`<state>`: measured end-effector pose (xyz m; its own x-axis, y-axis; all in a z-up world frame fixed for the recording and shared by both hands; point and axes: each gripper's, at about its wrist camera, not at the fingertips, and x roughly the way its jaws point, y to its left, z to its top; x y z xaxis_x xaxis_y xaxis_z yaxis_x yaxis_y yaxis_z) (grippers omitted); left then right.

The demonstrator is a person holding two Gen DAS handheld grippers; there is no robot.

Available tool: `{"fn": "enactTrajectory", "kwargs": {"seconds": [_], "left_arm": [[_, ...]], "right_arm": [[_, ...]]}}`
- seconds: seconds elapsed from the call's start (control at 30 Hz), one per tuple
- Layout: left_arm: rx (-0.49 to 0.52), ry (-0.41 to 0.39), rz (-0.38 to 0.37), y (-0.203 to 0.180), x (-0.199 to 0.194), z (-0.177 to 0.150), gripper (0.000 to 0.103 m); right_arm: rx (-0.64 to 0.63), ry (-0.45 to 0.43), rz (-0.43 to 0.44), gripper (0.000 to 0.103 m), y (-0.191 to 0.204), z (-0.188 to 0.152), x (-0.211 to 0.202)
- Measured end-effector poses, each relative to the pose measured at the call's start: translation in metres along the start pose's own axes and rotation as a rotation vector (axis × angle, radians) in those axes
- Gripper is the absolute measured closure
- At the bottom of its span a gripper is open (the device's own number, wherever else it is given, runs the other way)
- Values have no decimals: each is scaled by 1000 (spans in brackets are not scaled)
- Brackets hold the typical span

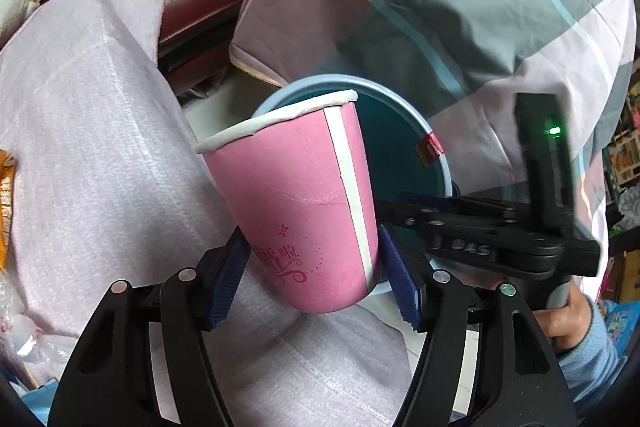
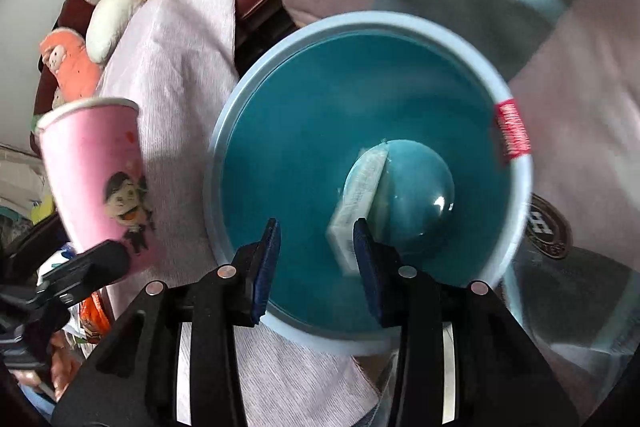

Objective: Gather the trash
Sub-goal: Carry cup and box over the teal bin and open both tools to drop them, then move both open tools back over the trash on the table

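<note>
left gripper (image 1: pixel 312 275) clamps pink cup (image 1: pixel 296 203) beside bin (image 2: pixel 224 131); right gripper (image 2: pixel 316 259) gapes, box (image 2: pixel 360 195) loose.

The pink cup (image 1: pixel 296 203) looks like matt paper. The blue bin (image 2: pixel 372 27) is glossy, smooth plastic. The pale cloth (image 1: pixel 100 155) at the left of the frame looks coarsely woven.

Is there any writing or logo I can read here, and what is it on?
"DAS": raised letters on the right gripper.
Pink cup: swirly dark pink script, too stylised to read.
Red tag on the blue bin's rim: blurred.
White box in the bin: print too small.
Round dark emblem: unreadable.
</note>
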<state>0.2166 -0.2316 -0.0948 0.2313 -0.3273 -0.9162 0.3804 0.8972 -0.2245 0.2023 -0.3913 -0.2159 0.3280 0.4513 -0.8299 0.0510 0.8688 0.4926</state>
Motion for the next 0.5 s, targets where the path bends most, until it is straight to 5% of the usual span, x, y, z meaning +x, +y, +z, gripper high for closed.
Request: {"fn": "enactTrajectory", "kwargs": {"seconds": [0.5], "left_arm": [[62, 59, 3, -24, 24, -10, 33]], "right_arm": [[18, -106, -82, 54, -9, -2, -54]]}}
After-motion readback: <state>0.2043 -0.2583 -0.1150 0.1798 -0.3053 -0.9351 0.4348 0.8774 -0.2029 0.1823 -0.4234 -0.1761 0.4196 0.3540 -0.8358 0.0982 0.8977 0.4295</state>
